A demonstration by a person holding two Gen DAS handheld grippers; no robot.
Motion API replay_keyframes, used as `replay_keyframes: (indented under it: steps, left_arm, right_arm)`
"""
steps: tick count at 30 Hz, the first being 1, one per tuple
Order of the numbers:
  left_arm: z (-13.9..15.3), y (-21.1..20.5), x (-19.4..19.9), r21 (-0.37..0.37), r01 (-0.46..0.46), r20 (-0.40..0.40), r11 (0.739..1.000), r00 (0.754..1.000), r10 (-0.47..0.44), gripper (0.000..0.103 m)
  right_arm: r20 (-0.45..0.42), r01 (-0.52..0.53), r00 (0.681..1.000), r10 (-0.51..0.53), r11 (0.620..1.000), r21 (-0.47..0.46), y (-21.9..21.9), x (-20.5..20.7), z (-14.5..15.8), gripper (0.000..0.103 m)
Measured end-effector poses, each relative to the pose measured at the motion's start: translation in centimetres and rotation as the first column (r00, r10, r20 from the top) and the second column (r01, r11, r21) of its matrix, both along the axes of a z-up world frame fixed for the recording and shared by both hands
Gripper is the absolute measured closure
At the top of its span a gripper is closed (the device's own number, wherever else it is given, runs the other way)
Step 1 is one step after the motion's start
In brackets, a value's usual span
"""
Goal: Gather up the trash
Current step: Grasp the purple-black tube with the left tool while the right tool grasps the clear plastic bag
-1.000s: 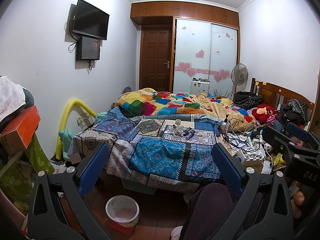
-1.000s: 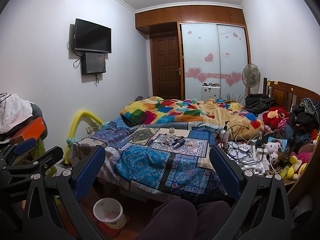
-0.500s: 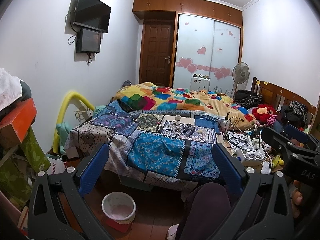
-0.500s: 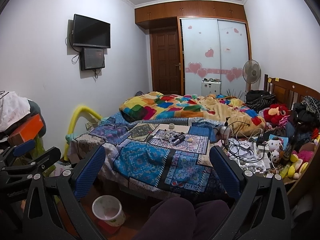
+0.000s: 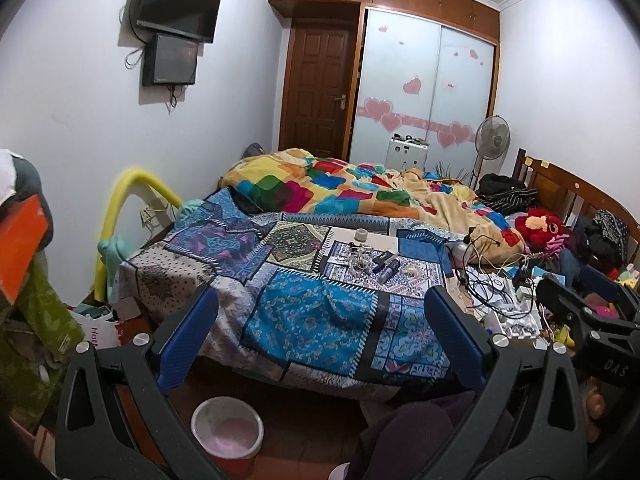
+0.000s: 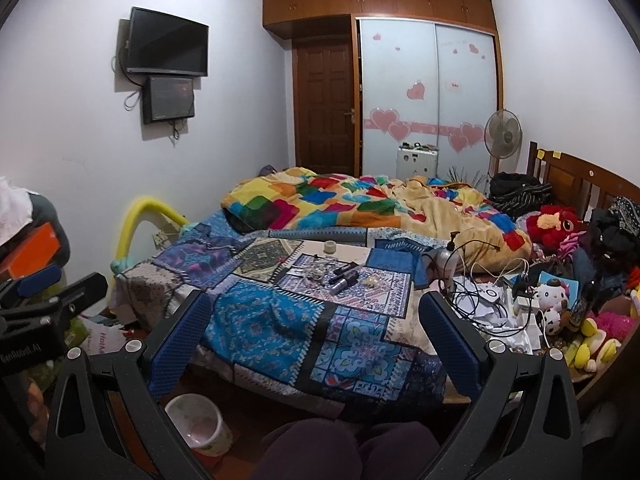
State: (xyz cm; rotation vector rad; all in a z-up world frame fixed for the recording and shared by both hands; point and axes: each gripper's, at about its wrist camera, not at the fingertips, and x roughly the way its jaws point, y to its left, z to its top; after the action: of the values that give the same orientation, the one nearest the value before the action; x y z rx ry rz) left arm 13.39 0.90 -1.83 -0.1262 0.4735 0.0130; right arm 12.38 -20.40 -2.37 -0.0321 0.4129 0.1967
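Small clutter lies mid-bed on the patchwork cover: dark tubes (image 5: 386, 266) (image 6: 342, 276), a crumpled clear wrapper (image 5: 358, 258), a pale crumpled scrap (image 5: 410, 270) (image 6: 372, 281) and a tape roll (image 5: 361, 235). A white trash bin (image 5: 227, 428) (image 6: 196, 426) stands on the floor below the bed's near edge. My left gripper (image 5: 322, 332) is open and holds nothing, well short of the clutter. My right gripper (image 6: 316, 338) is also open, with nothing in it, at a similar distance.
A tangle of cables, chargers and papers (image 6: 488, 300) covers the bed's right side, with plush toys (image 6: 554, 220) near the wooden headboard (image 6: 576, 184). Bags and an orange box (image 5: 20, 248) pile up at left. A person's knees (image 6: 340, 448) are at the bottom.
Both views have crept a little closer to the bed and tilted down, so the wall television sits higher in frame. Both grippers stayed open and nothing was picked up.
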Motion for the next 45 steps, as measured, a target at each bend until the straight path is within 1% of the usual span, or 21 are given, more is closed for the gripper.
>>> replay_keyframes:
  steps: [6, 10, 12, 14, 18, 20, 24, 28, 30, 32, 34, 36, 39, 41, 43, 45]
  left_arm:
    - [-1.3, -0.8, 7.1, -0.011, 0.009, -0.058, 1.0, 0.998, -0.01, 0.001]
    - [-3.0, -2.2, 12.4, -0.001, 0.04, -0.115, 0.999, 0.992, -0.04, 0.003]
    - [-4.1, -3.2, 14.9, 0.017, 0.049, -0.138, 0.999, 0.989, -0.046, 0.003]
    - [-5.2, -4.1, 17.3, 0.019, 0.066, -0.164, 0.998, 0.984, -0.062, 0.003]
    - [-7.9, -5.6, 22.4, -0.008, 0.11, -0.229, 0.994, 0.967, -0.109, 0.003]
    - [-9.5, -6.3, 24.9, -0.029, 0.134, -0.265, 0.991, 0.955, -0.137, 0.003]
    - [-12.0, -7.9, 28.8, -0.051, 0.168, -0.306, 0.984, 0.936, -0.176, 0.004]
    - [-14.3, -9.6, 32.0, -0.055, 0.219, -0.334, 0.974, 0.915, -0.224, 0.014]
    - [-15.3, -10.4, 33.2, -0.059, 0.24, -0.345, 0.969, 0.906, -0.246, 0.017]
    - [-16.7, -11.1, 34.9, -0.08, 0.26, -0.364, 0.962, 0.891, -0.271, 0.024]
    - [-17.8, -11.7, 36.2, -0.089, 0.276, -0.382, 0.957, 0.878, -0.288, 0.031]
    - [-18.9, -12.3, 37.6, -0.097, 0.286, -0.395, 0.953, 0.868, -0.301, 0.036]
    - [-20.2, -12.9, 39.0, -0.111, 0.304, -0.409, 0.946, 0.854, -0.323, 0.047]
    - [-21.0, -13.4, 39.9, -0.117, 0.32, -0.42, 0.94, 0.842, -0.339, 0.056]
    - [-21.7, -13.7, 40.5, -0.128, 0.333, -0.428, 0.934, 0.831, -0.355, 0.06]
    - [-22.3, -14.1, 41.1, -0.133, 0.345, -0.433, 0.929, 0.823, -0.368, 0.061]
  right_arm:
    - [-0.08, 0.01, 0.997, -0.011, 1.0, -0.005, -1.7, 5.7, -0.8, 0.0]
    - [-0.125, 0.033, 0.992, -0.035, 0.999, -0.014, -3.0, 9.7, -1.9, 0.0]
    - [-0.154, 0.046, 0.987, -0.05, 0.999, -0.025, -3.7, 11.9, -2.8, 0.0]
    - [-0.189, 0.056, 0.98, -0.062, 0.998, -0.04, -4.3, 14.0, -3.9, 0.0]
    - [-0.262, 0.068, 0.962, -0.078, 0.997, -0.048, -5.7, 18.4, -6.0, 0.0]
    - [-0.301, 0.071, 0.95, -0.08, 0.997, -0.041, -6.5, 20.8, -7.3, 0.0]
    - [-0.339, 0.084, 0.936, -0.097, 0.995, -0.052, -7.8, 24.9, -9.4, 0.0]
    - [-0.363, 0.07, 0.928, -0.084, 0.996, -0.052, -8.7, 28.5, -11.4, 0.0]
    - [-0.374, 0.059, 0.925, -0.073, 0.997, -0.048, -9.0, 30.3, -12.4, 0.0]
    - [-0.384, 0.04, 0.922, -0.055, 0.998, -0.046, -9.2, 31.8, -13.2, 0.001]
    - [-0.393, 0.013, 0.919, -0.031, 0.999, -0.047, -9.0, 33.2, -14.1, 0.006]
    - [-0.417, -0.02, 0.909, 0.0, 0.999, -0.044, -8.8, 34.7, -15.1, 0.014]
    - [-0.454, -0.074, 0.889, 0.055, 0.997, -0.024, -8.6, 36.9, -16.6, 0.023]
    - [-0.471, -0.099, 0.879, 0.079, 0.995, -0.018, -8.6, 38.2, -17.5, 0.027]
    - [-0.489, -0.123, 0.867, 0.1, 0.992, -0.016, -8.3, 39.3, -18.4, 0.034]
    - [-0.51, -0.155, 0.851, 0.129, 0.988, -0.009, -8.0, 40.3, -19.4, 0.039]
